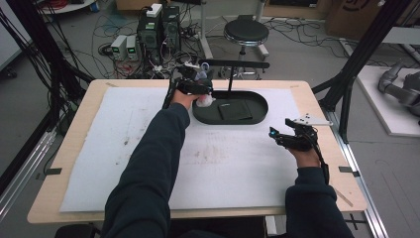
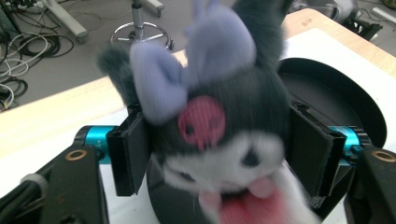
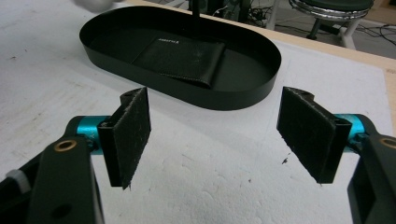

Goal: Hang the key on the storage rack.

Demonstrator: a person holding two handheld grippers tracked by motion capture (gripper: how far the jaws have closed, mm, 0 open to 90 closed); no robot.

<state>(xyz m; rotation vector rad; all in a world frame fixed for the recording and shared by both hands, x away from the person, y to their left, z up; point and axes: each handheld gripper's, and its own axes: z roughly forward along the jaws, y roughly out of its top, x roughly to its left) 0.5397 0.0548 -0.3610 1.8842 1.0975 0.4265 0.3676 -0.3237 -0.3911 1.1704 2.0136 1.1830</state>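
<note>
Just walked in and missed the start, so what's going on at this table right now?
A person is working with a handheld gripper in each hand. The left gripper is shut on a plush toy, dark grey with lilac ears and a white face, held at the near left end of the black oval tray. A black wallet lies in the tray. The right gripper is open, holding nothing, over the white mat.
</note>
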